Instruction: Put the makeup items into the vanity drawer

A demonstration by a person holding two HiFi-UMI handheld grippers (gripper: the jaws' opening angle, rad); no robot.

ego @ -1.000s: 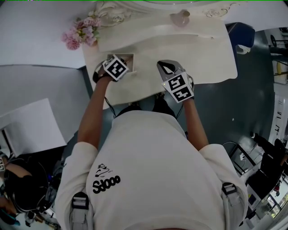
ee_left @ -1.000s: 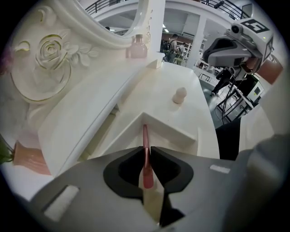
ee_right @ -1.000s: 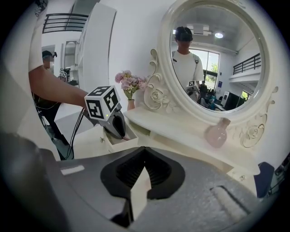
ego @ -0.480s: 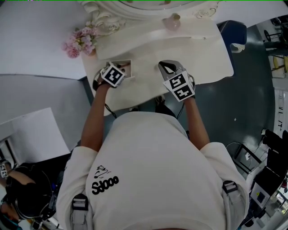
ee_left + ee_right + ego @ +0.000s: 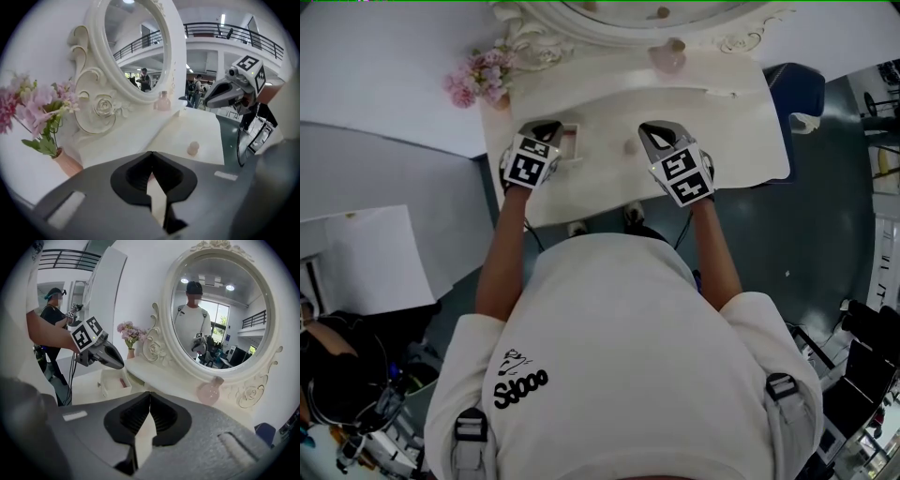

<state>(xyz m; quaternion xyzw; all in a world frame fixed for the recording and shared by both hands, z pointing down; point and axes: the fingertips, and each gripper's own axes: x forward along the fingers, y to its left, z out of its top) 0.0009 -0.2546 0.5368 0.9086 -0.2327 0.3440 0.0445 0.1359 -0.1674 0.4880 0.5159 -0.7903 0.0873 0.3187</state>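
Observation:
The small white drawer (image 5: 570, 128) of the cream vanity (image 5: 722, 131) stands pulled out, with a reddish makeup stick (image 5: 123, 382) lying in it. My left gripper (image 5: 547, 126) hovers above the drawer's left side. Its jaws have just been closing and now meet, shut, with nothing between them. My right gripper (image 5: 644, 127) hangs over the middle of the tabletop, shut and empty. A small pink round item (image 5: 630, 147) sits on the tabletop just left of it, also seen in the left gripper view as a pale pink knob (image 5: 192, 149).
An oval mirror (image 5: 218, 310) in a carved white frame stands at the back. A pink glass bottle (image 5: 668, 58) sits on the raised shelf under it. Pink flowers in a vase (image 5: 478, 77) stand at the back left corner. The person's body blocks the table's near edge.
The left gripper has lifted up out of the drawer and levelled out. The right gripper has risen slightly. The drawer stays pulled out.

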